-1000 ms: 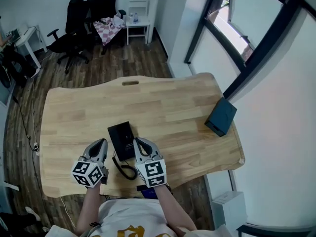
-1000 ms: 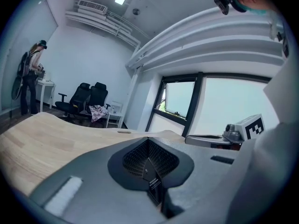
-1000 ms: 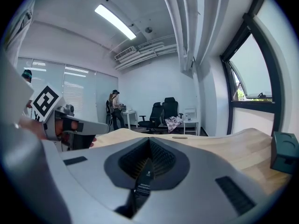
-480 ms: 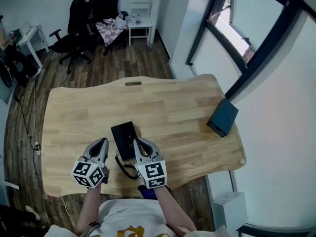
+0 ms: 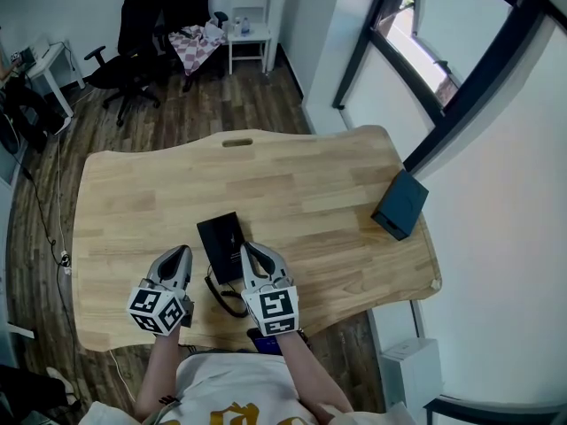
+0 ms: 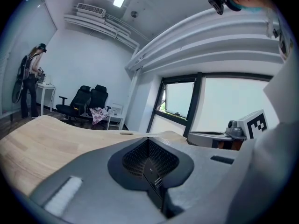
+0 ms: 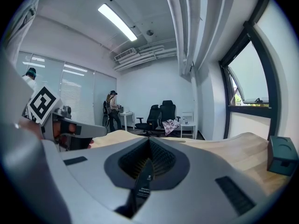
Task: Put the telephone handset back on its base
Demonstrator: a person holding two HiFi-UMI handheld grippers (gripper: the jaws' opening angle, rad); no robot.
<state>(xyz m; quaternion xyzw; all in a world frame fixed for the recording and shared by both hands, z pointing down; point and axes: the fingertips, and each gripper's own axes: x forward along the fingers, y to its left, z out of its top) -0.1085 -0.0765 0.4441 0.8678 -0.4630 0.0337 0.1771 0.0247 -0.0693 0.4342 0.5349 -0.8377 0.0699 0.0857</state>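
Tools first, right at the near edge of the table (image 5: 310, 175): the left tool (image 5: 177, 255) has its jaws pressed together on nothing, and its own view shows the two grey halves meeting in one seam. The right tool (image 5: 252, 251) matches it, jaws together and empty. They sit level with each other, one on either side of the telephone's near end.

Between them a black coiled cord (image 5: 223, 297) loops toward the person. Just beyond it lies the telephone (image 5: 221, 244), a black slab running lengthwise away from the person. From above it reads as one piece. No loose handset shows anywhere on the wood, so it looks to be lying on its base, but I can't confirm that it is seated in the cradle.

As for handling, I'd judge the handset a light, rigid plastic bar, smooth and a bit slick against the pads. It isn't fragile, but it could twist in a pinch. The sensible grip is across the narrow middle, between earpiece and mouthpiece. The cord is springy and will tug back toward the base, which could slide on the wood.

Farther off, a dark box (image 5: 400, 204) sits at the right edge. Beyond the table, office chairs (image 5: 142, 25) stand on the floor.
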